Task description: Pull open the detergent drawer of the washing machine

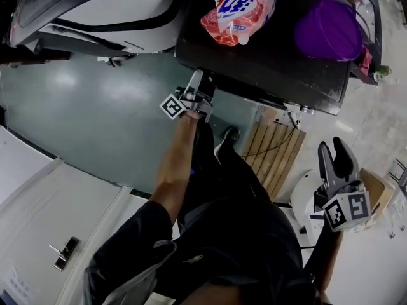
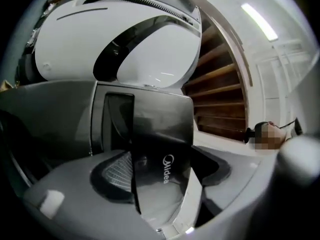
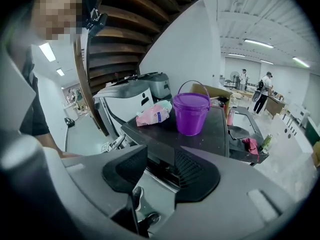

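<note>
Though agape, left claw (image 2: 164, 169) around detergent drawer (image 2: 160, 124)

The detergent bag (image 1: 245, 8) is cut off by the head view's top edge, the front of the washing machine (image 1: 273, 62) is hidden beneath its own top, and distant people (image 3: 264, 91) cannot be made out.

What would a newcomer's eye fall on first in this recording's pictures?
The purple bucket and pink detergent bag on top of the dark washing machine, upper right in the head view, stand out first. Then comes the left gripper at the machine's front, its fingers apart around a dark Midea-marked panel, seemingly the drawer front. The right gripper hangs open and empty at lower right.
</note>
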Available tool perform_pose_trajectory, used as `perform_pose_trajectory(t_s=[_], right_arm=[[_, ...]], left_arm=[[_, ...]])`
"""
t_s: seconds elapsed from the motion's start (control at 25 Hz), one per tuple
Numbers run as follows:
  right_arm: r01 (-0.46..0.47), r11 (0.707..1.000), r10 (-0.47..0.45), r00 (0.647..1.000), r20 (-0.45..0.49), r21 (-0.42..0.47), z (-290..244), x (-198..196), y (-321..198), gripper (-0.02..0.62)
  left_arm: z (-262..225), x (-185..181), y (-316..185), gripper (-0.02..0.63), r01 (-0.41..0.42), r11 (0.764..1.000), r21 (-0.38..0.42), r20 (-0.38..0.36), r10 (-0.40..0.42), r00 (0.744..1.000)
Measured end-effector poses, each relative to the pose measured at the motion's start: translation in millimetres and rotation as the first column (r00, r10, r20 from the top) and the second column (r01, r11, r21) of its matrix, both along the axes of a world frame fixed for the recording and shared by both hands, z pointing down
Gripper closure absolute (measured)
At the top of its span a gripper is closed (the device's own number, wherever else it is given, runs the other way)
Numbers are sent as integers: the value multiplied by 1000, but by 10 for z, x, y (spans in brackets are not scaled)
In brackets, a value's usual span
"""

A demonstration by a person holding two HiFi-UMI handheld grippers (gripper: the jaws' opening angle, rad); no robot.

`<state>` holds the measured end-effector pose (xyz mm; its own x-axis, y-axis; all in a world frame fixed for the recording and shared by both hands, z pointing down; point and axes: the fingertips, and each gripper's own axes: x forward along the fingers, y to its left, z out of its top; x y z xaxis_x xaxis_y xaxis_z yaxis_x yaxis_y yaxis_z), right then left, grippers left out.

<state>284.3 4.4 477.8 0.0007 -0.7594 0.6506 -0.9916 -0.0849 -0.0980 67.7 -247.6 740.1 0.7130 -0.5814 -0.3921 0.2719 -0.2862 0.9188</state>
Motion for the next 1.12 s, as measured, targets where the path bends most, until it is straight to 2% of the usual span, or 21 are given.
perform_pose_trajectory(t_s=[0.12,0.16,0.36,0.52,0.72,0.96,1.12], right_arm=[[-39,999,39,999,-1,-23,72,84,27,445],[-48,998,48,999,1,-29,94,103,29,445],[-71,997,71,997,22,-33,172,152,-29,445],[-47,998,48,998,37,-34,227,98,-130,445],[-21,999,22,999,41,-28,268,26,-237,445],[-4,1000,4,999,36,-6,166,-56,-257,445],[-2,999,1,999,32,32,35,-60,-246,445]], left_arm=[[2,-33,60,216,-24,1000,3,-4,24,1000],[-7,-87,125,241,-31,1000,4,-8,31,999],[-39,-394,573,241,-54,999,-4,-12,54,998],[-62,-600,854,244,-92,996,-6,-10,92,996],[-117,-813,1090,253,-96,995,-4,6,96,995],[-158,-908,1211,250,-116,993,8,7,116,993],[-124,-889,1200,235,-136,991,7,45,135,990]])
